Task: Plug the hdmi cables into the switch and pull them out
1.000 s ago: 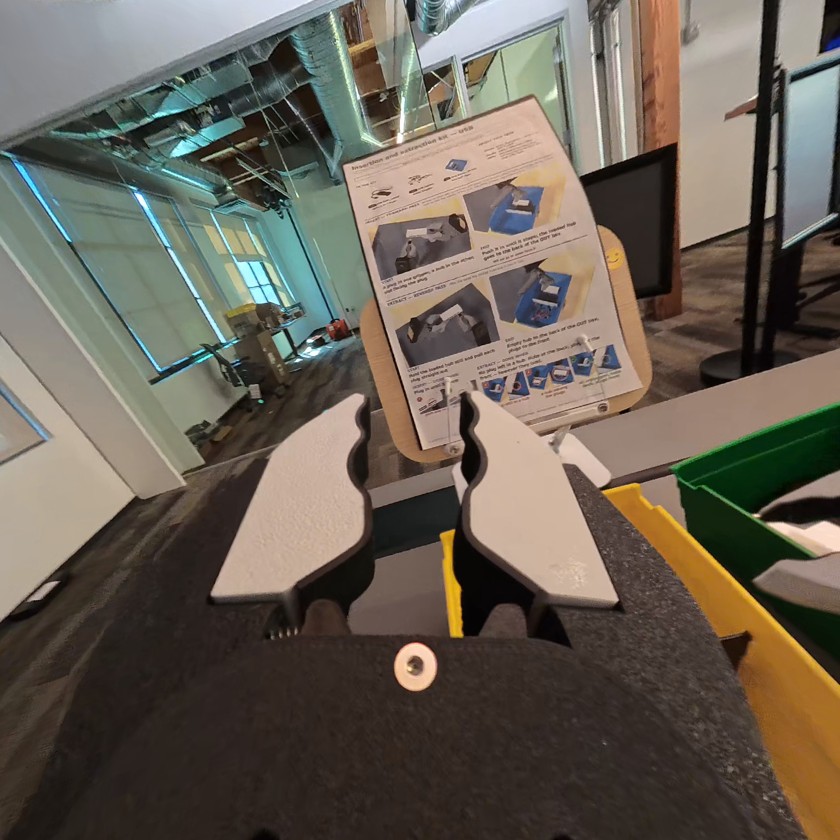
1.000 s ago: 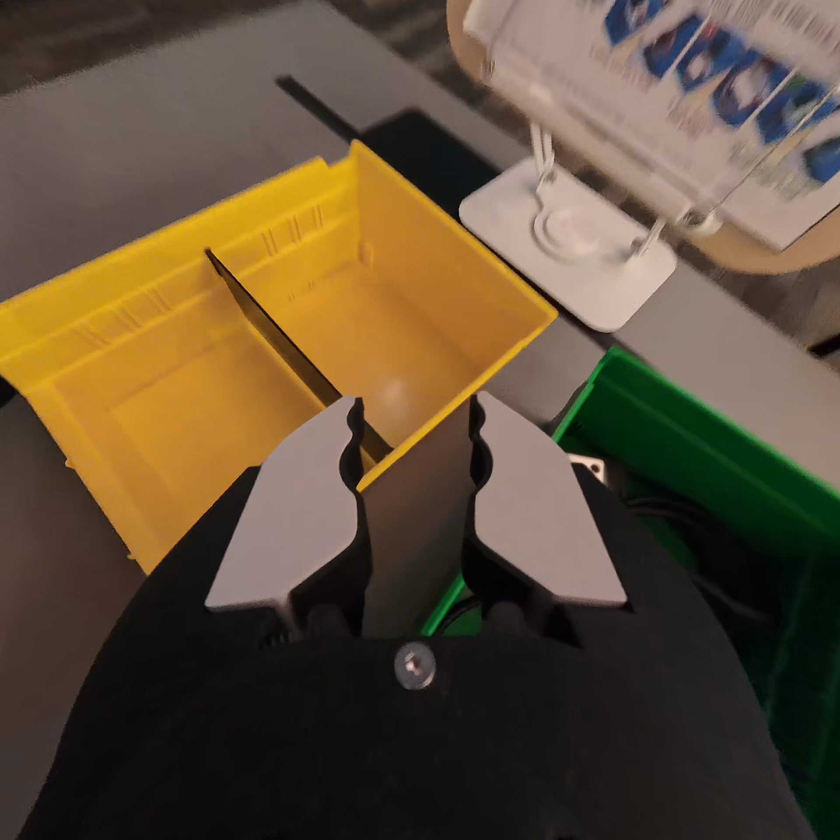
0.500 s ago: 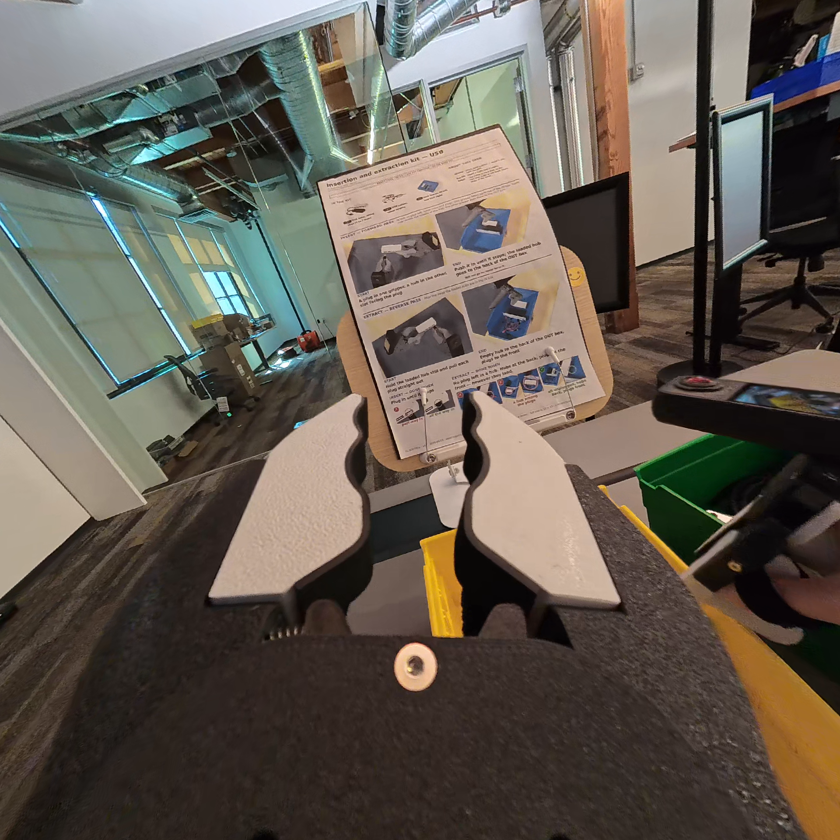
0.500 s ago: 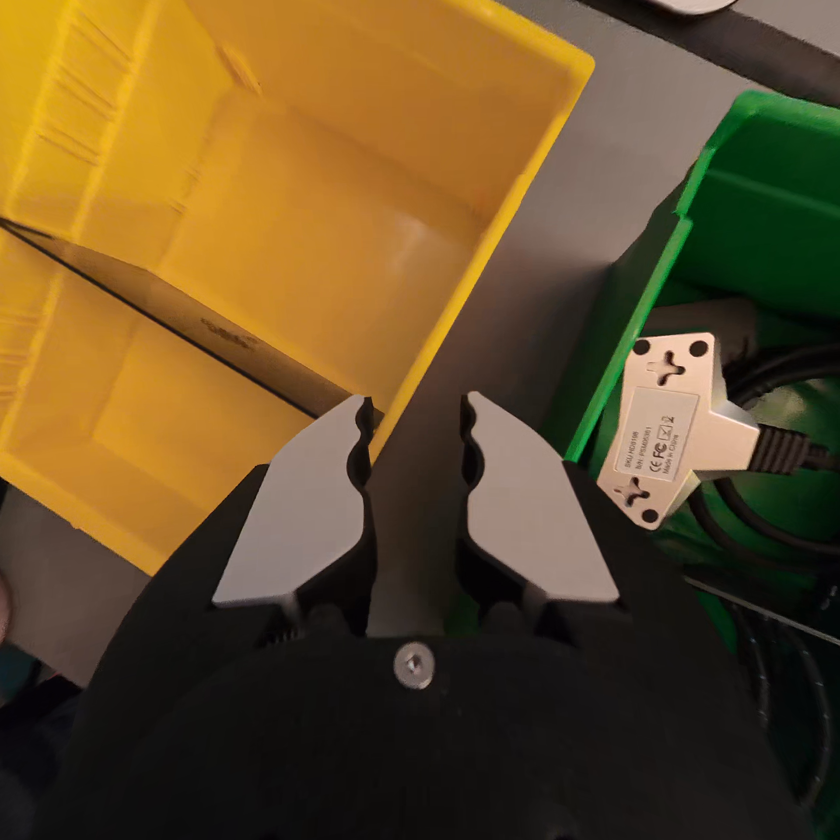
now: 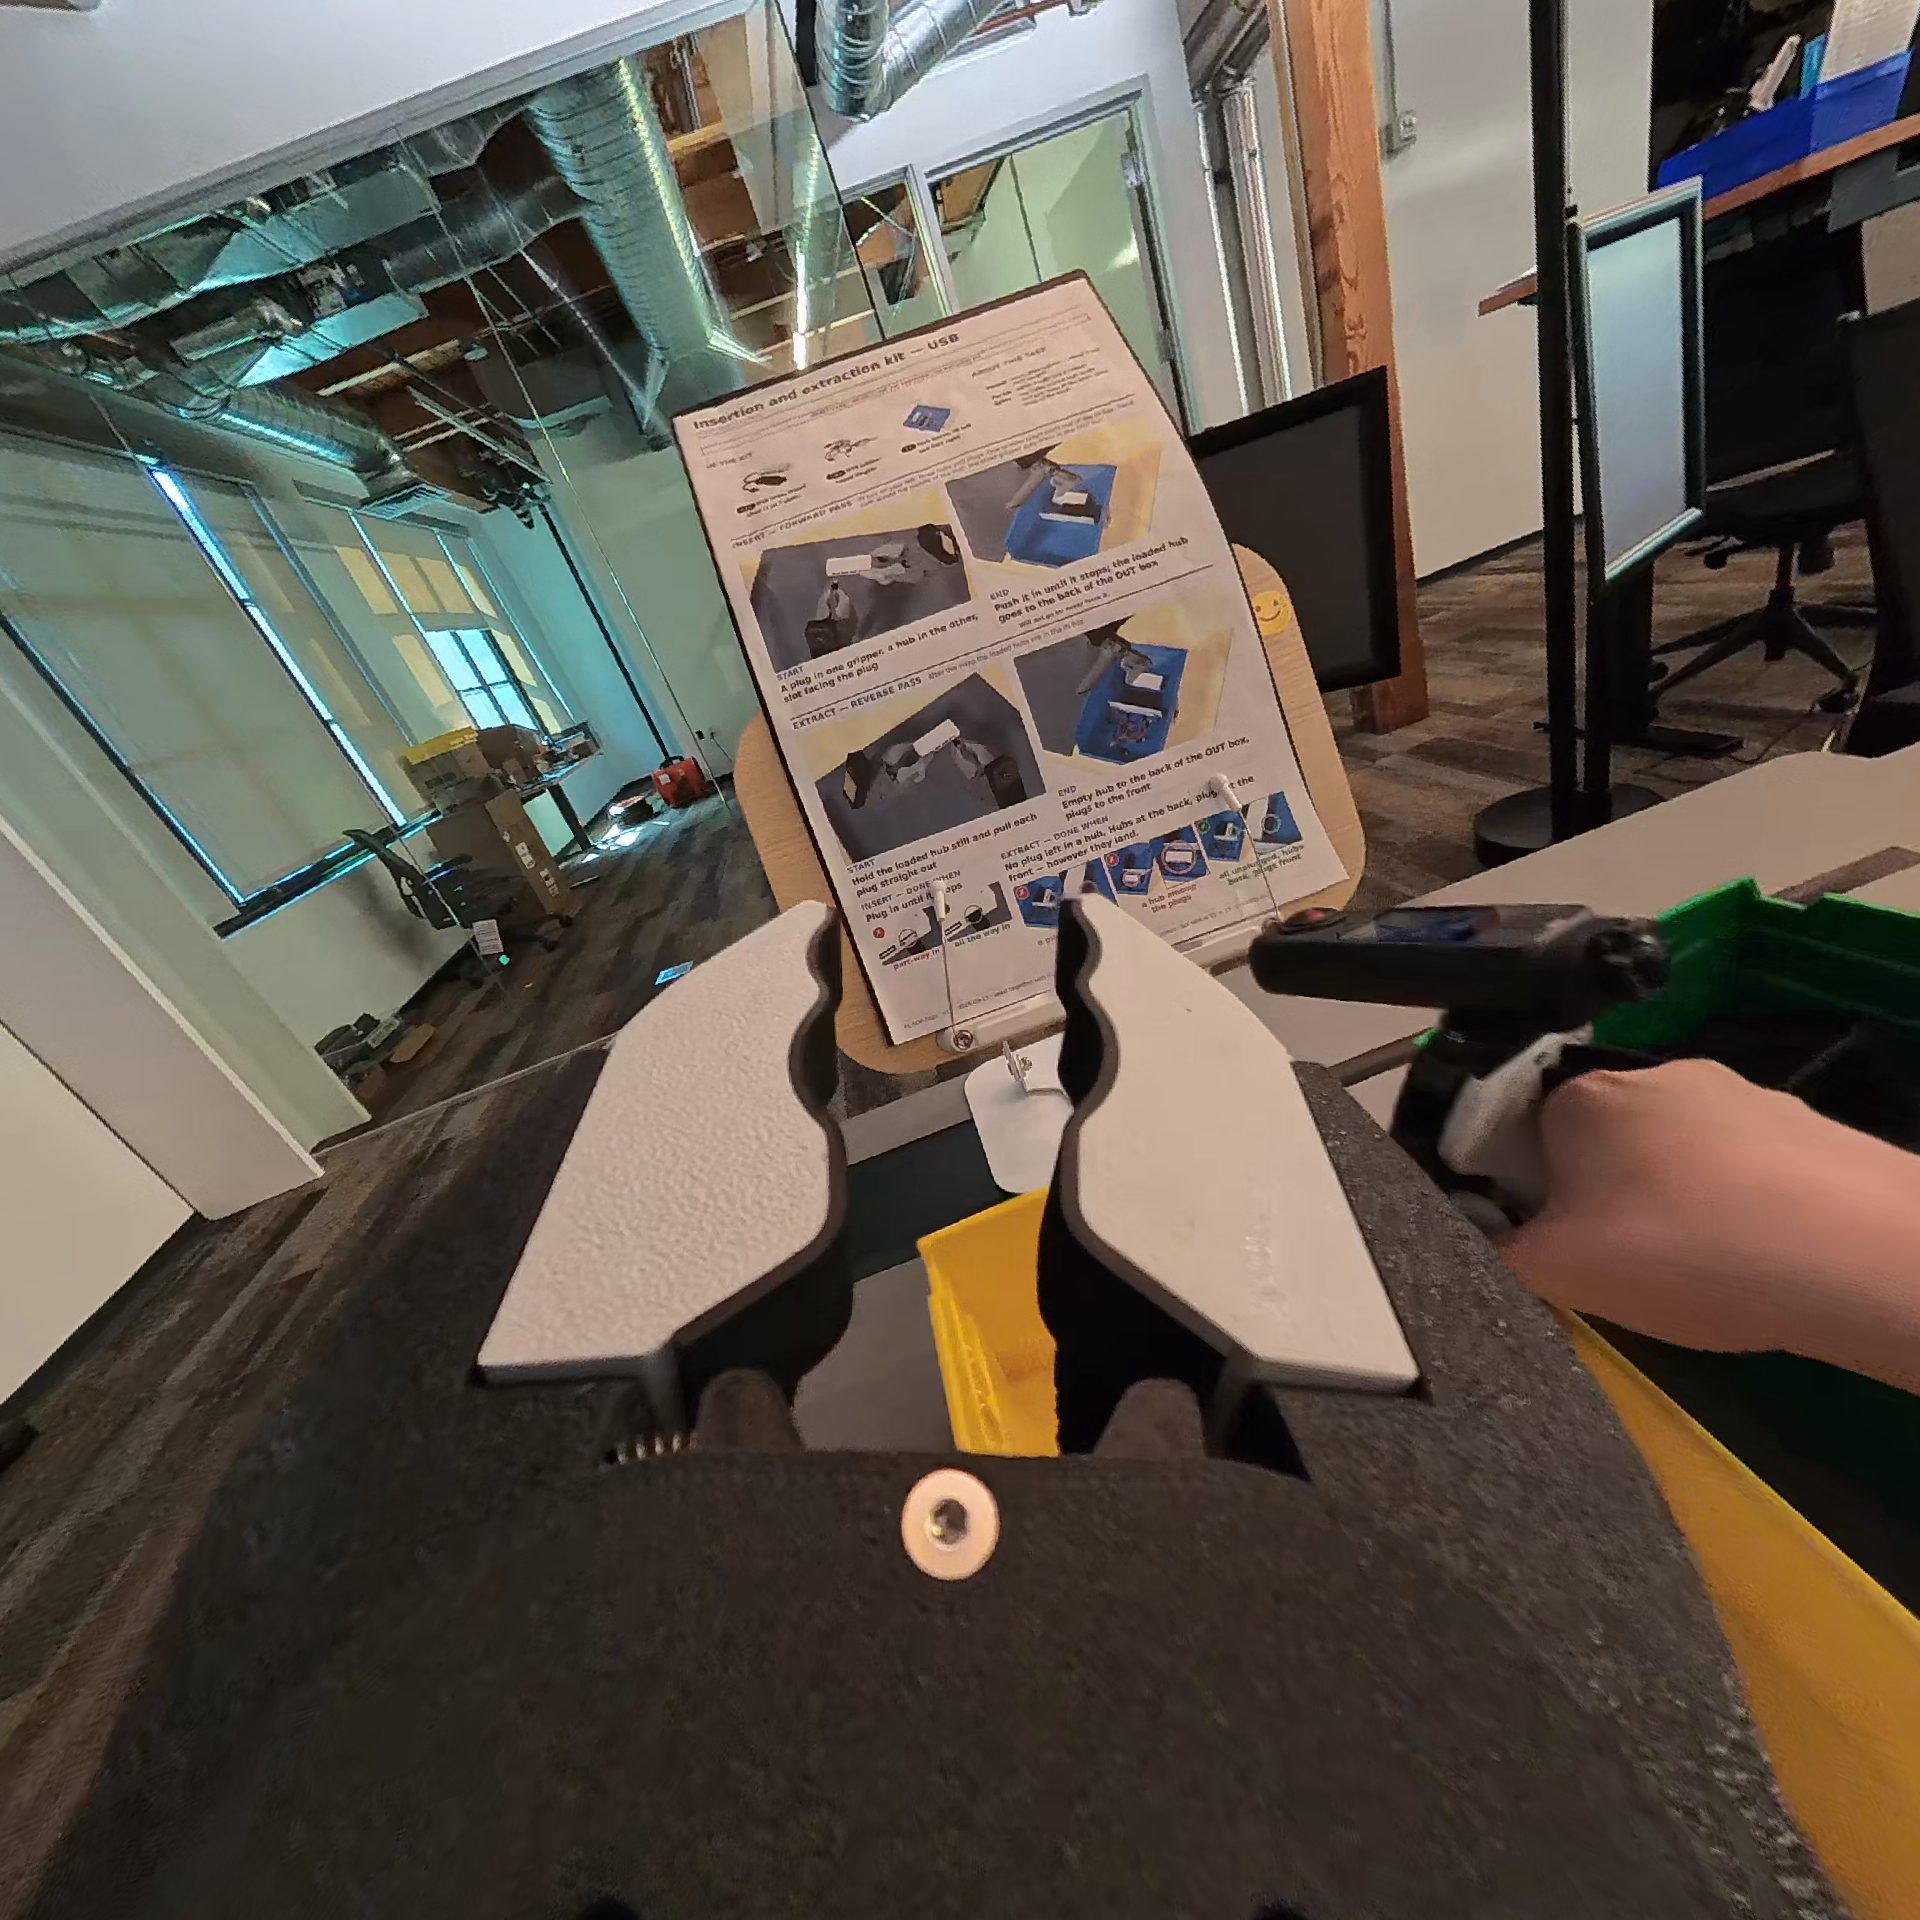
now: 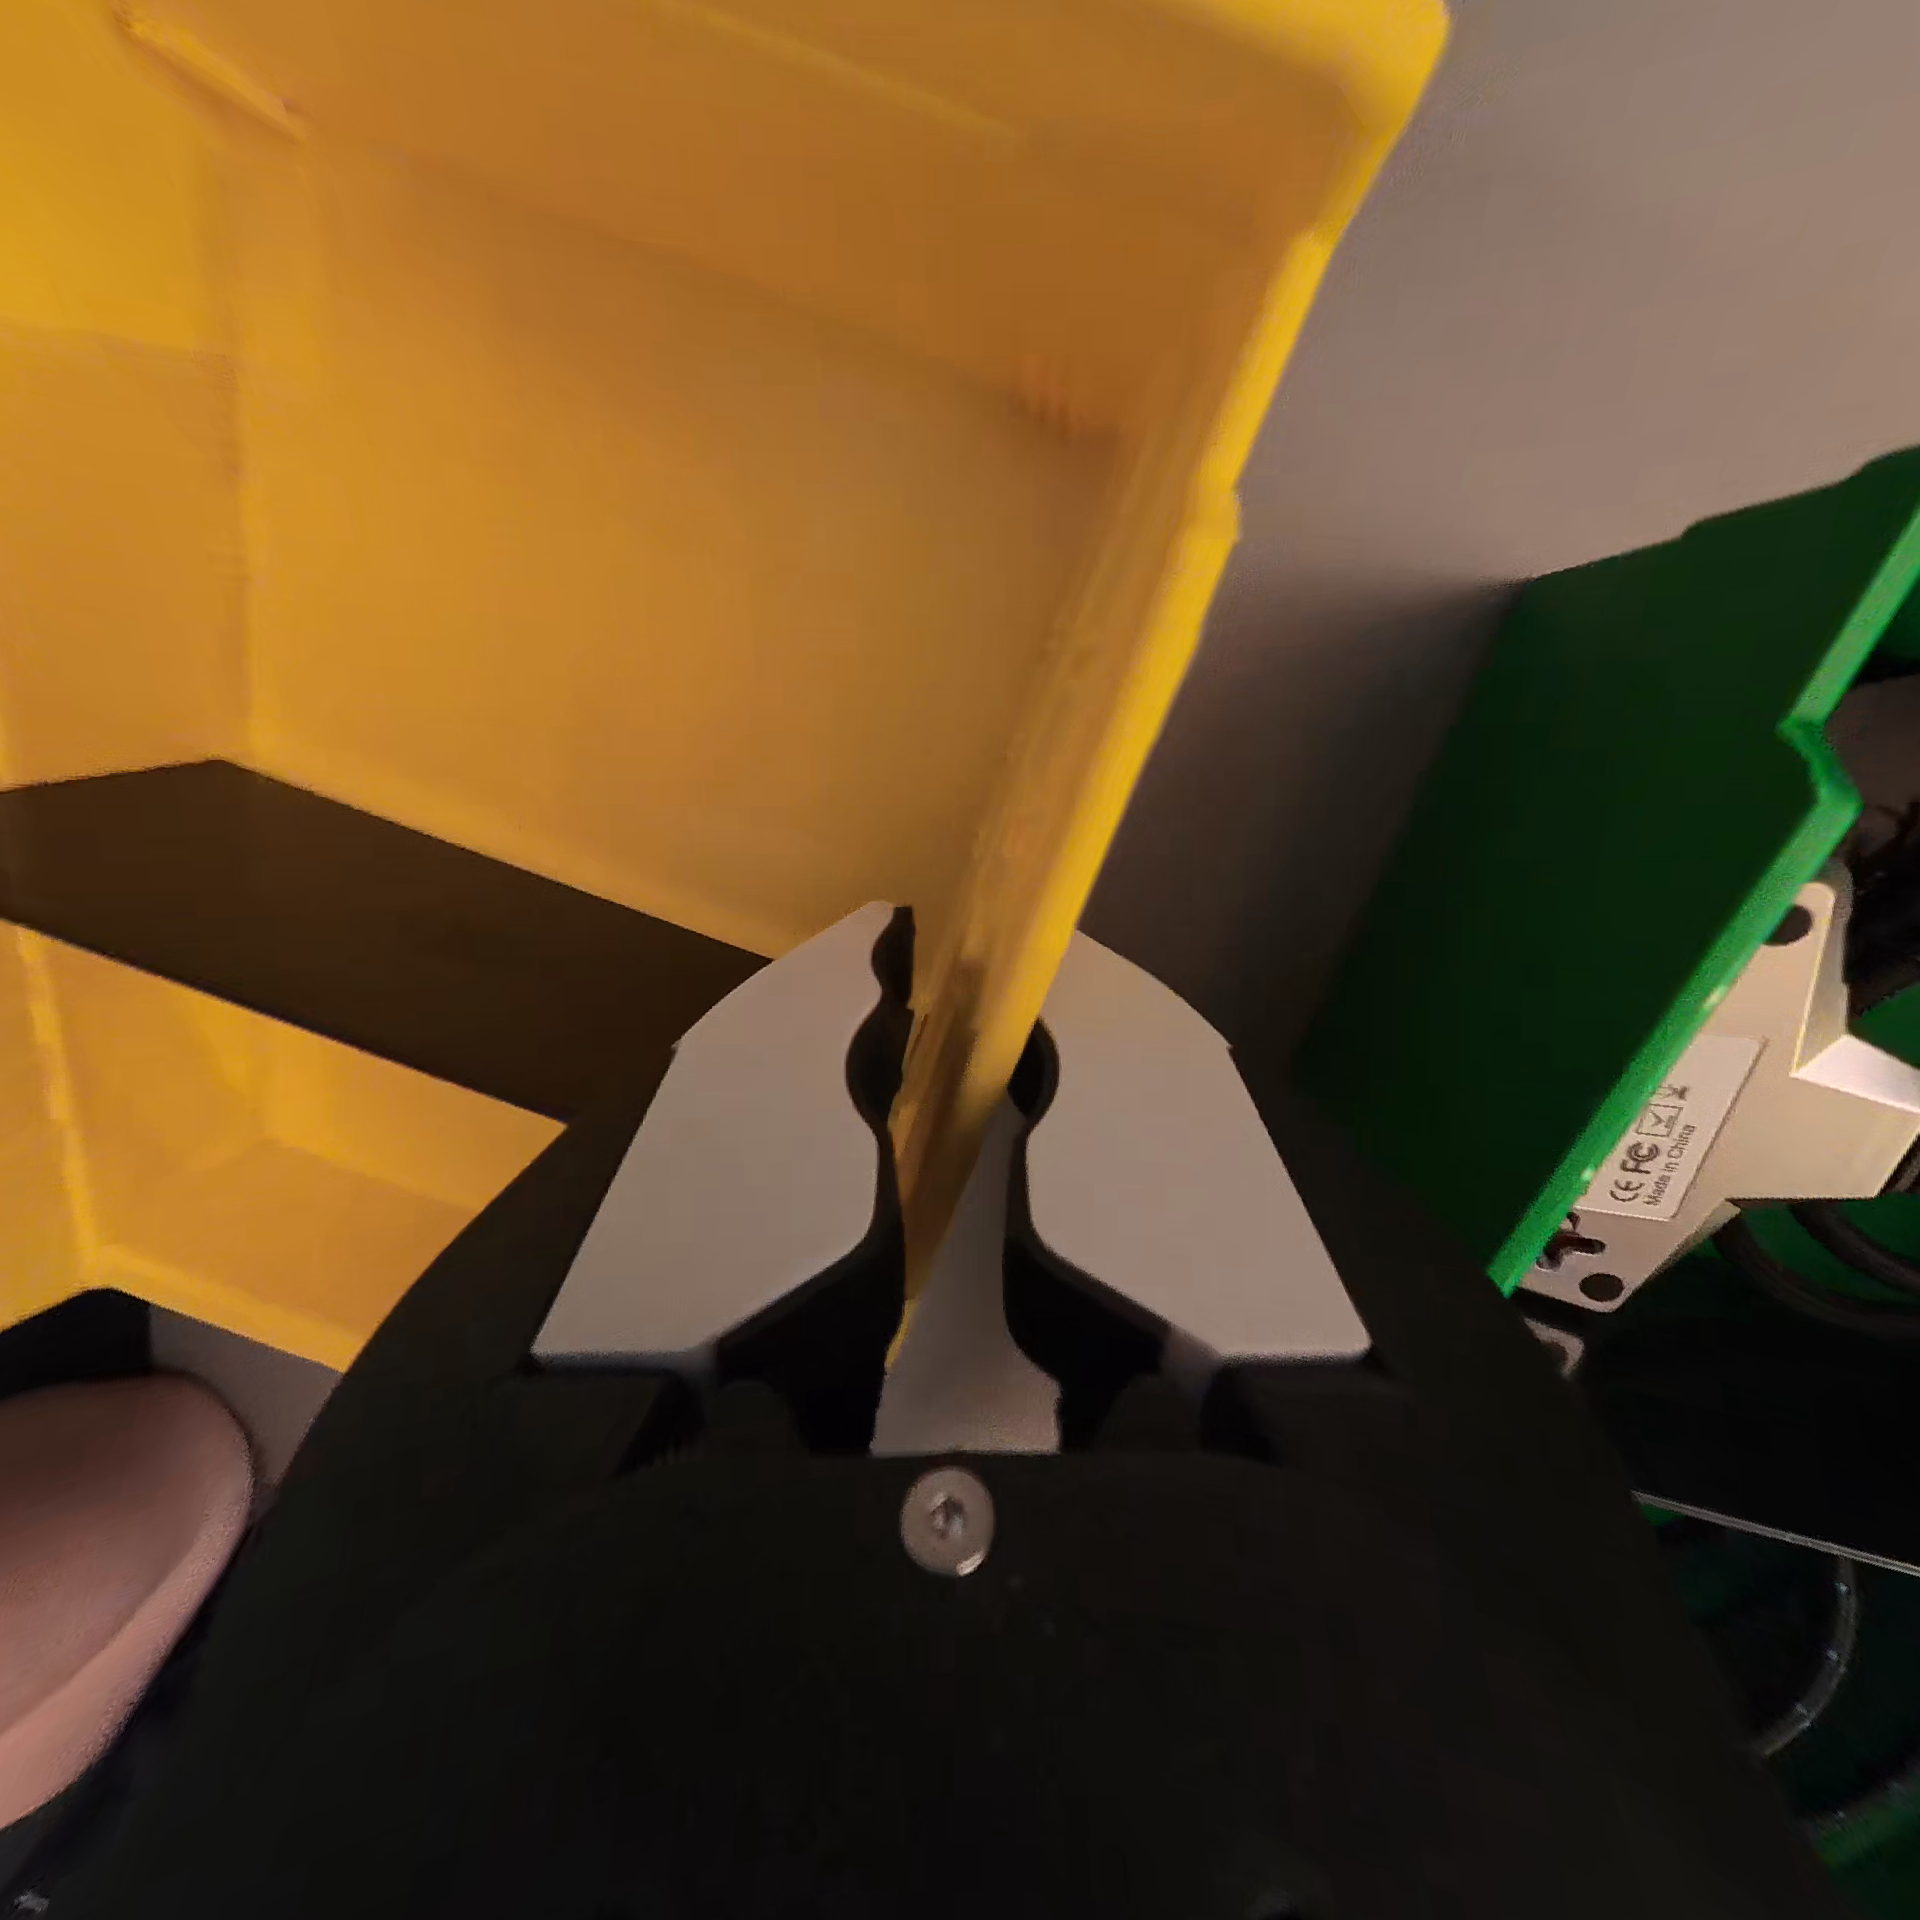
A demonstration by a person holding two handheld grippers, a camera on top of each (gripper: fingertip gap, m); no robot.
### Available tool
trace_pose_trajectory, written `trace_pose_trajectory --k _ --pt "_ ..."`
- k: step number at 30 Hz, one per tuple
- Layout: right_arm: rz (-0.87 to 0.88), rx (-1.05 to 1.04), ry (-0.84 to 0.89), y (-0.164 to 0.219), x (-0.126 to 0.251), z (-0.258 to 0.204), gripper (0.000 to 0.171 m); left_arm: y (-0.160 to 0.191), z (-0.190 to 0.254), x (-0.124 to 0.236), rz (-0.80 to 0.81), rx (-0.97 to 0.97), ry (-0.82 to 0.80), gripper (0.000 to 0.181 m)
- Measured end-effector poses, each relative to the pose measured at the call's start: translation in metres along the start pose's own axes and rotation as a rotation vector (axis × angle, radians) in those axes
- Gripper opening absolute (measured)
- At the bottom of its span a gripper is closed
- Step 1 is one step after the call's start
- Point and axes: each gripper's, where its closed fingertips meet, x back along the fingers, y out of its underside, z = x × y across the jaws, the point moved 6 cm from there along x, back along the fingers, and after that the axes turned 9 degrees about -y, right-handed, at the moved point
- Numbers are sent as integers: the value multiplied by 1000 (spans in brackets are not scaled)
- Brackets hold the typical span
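Note:
The HDMI switch (image 6: 1704, 1132), a silver-white box lying label side up, sits in the green bin (image 6: 1558, 883) at the right of the right wrist view, with black cables (image 6: 1808, 1257) beside it. My right gripper (image 6: 987, 925) straddles the right wall of the yellow bin (image 6: 727, 468), and its jaws are closed onto that wall. In the left wrist view the right gripper's body (image 5: 1455, 951) shows, held by a hand (image 5: 1704, 1216). My left gripper (image 5: 940, 930) is open and empty, above the yellow bin's near left corner (image 5: 987, 1309).
A black divider (image 6: 364, 914) splits the yellow bin into two compartments. A printed instruction sheet on a stand (image 5: 997, 675) rises behind the bins. The green bin (image 5: 1787, 935) lies to the right. A hand (image 6: 94, 1558) shows at lower left. Grey table (image 6: 1558, 312) runs between the bins. Some 30 cm of space lies between my two pairs of fingers. My right gripper is the nearer one to the HDMI switch (image 6: 1704, 1132): about 12 cm, against 40 cm.
My right gripper has dropped down over the yellow bin's right wall and its jaws have narrowed onto it. The hand holding it has come into the left wrist view.

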Motion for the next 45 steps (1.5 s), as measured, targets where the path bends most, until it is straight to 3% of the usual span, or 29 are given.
trace_pose_trajectory --k 7,14,18,27,33,37,41,45 --pt "-107 -149 -88 -11 -13 8 12 0 11 1 -9 -56 31 40" --pt "-211 -95 -22 -16 -19 9 9 4 17 -2 -27 -92 46 39" --pt "-220 -163 -34 -17 -19 10 7 4 17 -1 -31 -109 51 39" --pt "-426 -207 -21 -14 -4 2 8 -10 10 24 -22 -48 155 39" --pt "-427 -178 0 -33 56 -1 9 -14 -4 34 0 37 198 39" --pt "-348 -211 -17 -26 114 37 9 -19 -9 42 21 44 186 40" --pt "-276 -306 -7 14 179 110 9 -21 -1 44 32 56 222 39" --pt "-207 -477 59 90 255 204 9 -1 25 31 -108 -15 318 38"
